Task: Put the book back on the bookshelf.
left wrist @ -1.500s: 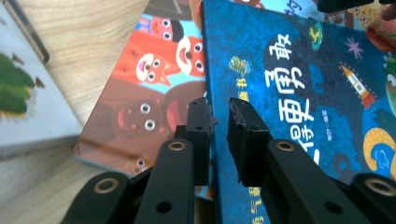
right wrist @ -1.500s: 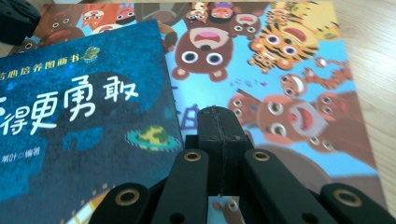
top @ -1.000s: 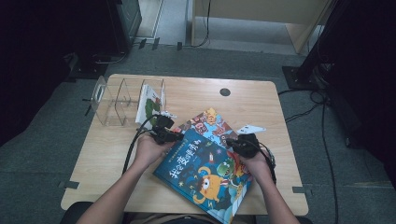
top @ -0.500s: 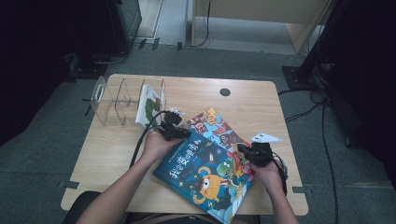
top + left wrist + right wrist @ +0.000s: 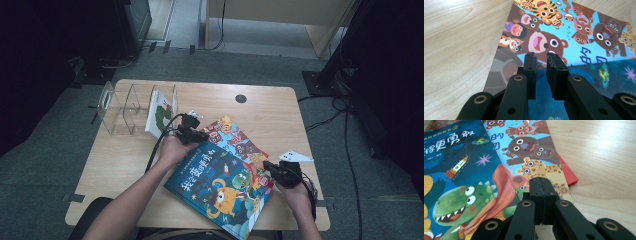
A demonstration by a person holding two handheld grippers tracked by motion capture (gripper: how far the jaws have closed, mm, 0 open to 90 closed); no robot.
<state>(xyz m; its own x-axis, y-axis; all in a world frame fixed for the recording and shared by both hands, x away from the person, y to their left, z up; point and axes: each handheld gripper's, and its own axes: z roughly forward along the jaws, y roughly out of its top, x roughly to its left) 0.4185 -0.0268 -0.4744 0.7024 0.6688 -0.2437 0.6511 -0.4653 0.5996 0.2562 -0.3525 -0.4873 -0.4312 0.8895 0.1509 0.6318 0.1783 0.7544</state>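
A dark blue picture book with a green dinosaur lies slanted on top of a light blue animal book. My left gripper hovers at the dark book's far corner. In the left gripper view its jaws stand a narrow gap apart above both covers, with nothing between them; they have just been closing a little. My right gripper is at the books' right edge. Its jaws are shut on nothing, above the animal book. A red book's corner pokes out underneath.
A clear plastic book rack stands at the table's far left, with one white-and-green book upright in its right slot. Bare wood table lies to the right, with a round cable hole near the far edge.
My right hand has slid right and toward the near edge, from over the books to their right edge. My left hand has shifted slightly right along the dark book's far corner.
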